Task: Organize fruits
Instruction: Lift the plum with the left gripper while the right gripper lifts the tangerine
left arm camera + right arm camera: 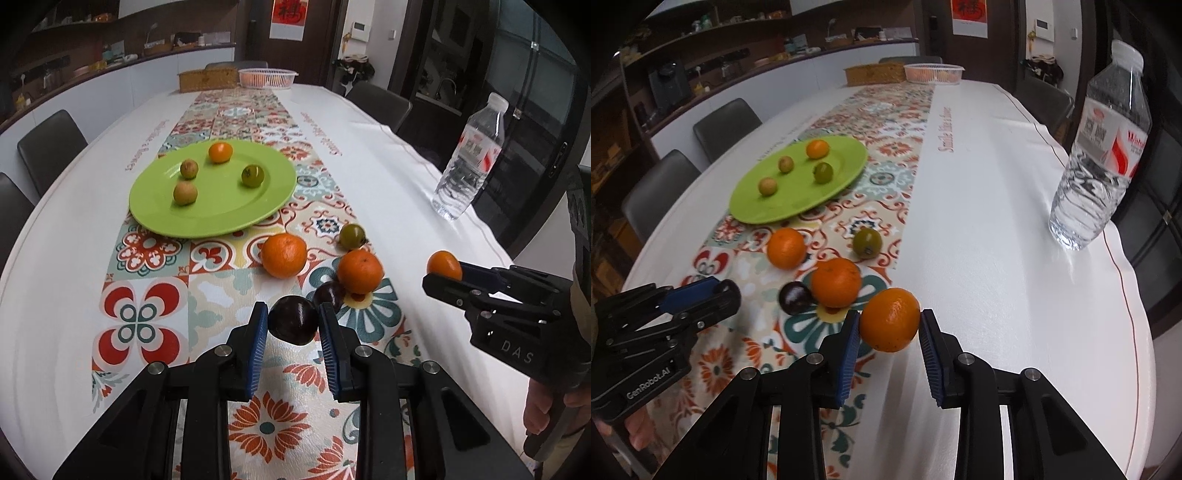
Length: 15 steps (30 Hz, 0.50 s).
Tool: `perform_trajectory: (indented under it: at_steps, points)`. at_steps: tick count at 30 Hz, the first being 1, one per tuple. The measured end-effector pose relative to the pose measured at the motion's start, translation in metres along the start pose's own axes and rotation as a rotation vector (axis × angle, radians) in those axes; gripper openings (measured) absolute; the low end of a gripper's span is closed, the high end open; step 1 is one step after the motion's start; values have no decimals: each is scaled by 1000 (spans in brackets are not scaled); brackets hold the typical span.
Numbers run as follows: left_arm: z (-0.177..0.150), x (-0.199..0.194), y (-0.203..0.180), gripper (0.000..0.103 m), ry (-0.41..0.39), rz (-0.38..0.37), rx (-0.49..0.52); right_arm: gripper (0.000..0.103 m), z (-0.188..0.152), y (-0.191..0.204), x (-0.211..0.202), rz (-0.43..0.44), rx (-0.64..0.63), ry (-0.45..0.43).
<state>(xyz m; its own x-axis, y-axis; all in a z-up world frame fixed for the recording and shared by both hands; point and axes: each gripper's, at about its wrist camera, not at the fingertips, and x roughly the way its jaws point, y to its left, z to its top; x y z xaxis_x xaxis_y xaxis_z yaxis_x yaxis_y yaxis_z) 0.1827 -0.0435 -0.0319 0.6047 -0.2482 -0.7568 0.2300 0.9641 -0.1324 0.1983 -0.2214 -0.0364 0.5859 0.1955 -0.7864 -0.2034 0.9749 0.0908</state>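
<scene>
Left tool clamps my dark plum | right tool clamps my orange | green plate lies ahead-left on the surface, nearer my left tool

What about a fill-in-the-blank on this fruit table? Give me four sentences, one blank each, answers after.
1. The left tool is shut on a dark ____.
2. The right tool grips an ____ above the white tablecloth.
3. The green plate holds ____ pieces of fruit.
4. Near the table's edge stands a clear water ____.

Missing words: plum; orange; four; bottle.
</scene>
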Motion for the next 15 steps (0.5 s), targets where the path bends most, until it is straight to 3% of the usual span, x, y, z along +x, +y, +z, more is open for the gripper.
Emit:
perform_trajectory:
  at_steps: [15]
  points:
    - [13, -50, 0, 28, -123, -29, 1, 33, 14, 24, -37, 62, -47, -102]
